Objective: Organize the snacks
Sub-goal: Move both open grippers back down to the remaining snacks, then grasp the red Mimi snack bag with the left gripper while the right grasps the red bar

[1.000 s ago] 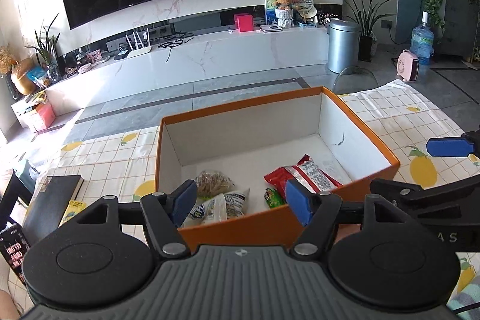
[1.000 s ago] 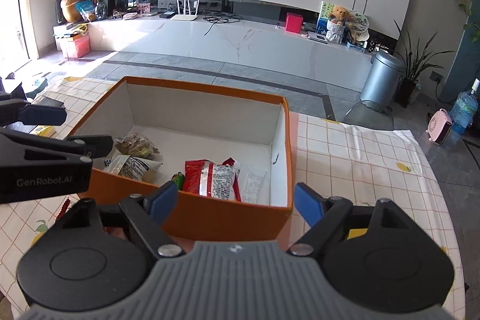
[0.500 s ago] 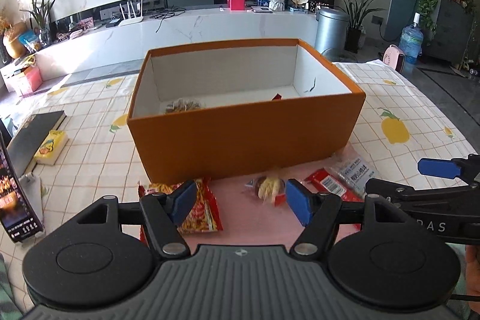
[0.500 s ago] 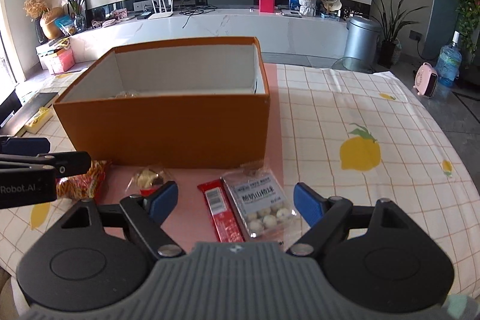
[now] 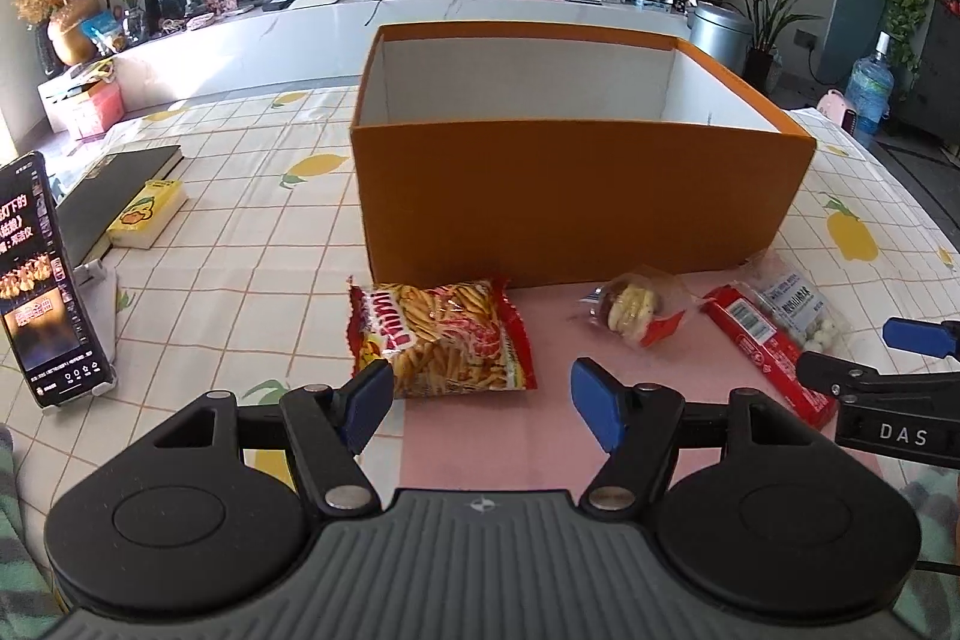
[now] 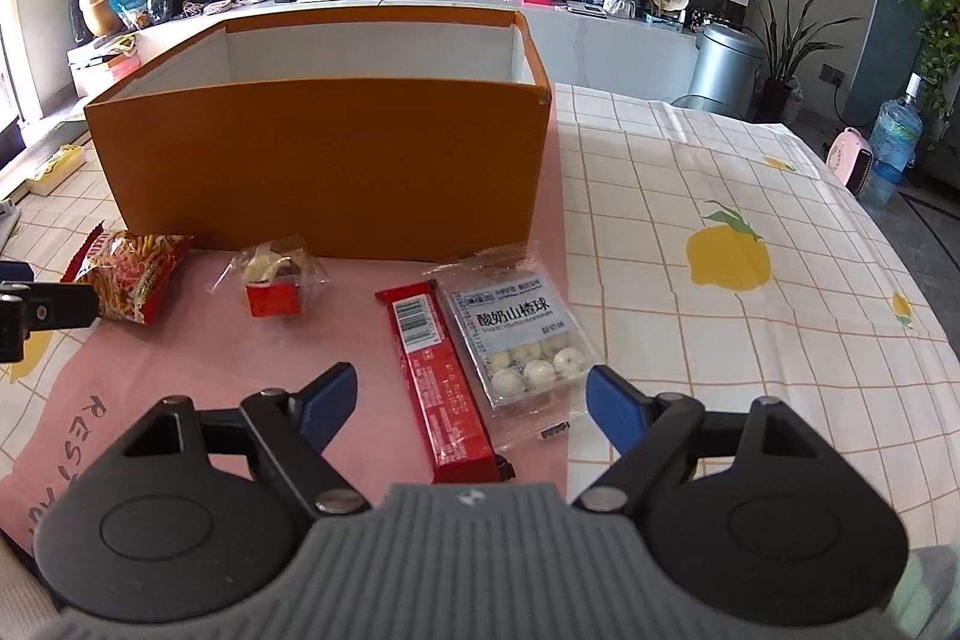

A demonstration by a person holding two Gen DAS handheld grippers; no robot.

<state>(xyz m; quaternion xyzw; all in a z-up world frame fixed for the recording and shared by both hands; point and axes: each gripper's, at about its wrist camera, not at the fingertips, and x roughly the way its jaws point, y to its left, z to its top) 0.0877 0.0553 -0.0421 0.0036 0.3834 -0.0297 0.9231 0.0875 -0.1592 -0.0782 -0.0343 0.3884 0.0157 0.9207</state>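
Orange box (image 5: 576, 196) behind four snack packs, phone (image 5: 42, 274) leftward, both grippers' jaws wide, empty

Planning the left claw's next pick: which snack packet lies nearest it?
The red crinkled packet of fries-shaped crisps, right before the left claw; the others lie further right.

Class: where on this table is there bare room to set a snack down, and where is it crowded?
Free: the checked cloth right of the orange box, and between the box and the yellow pack. Crowded: the pink mat before the box, with the chips bag, red bar and ball pack.
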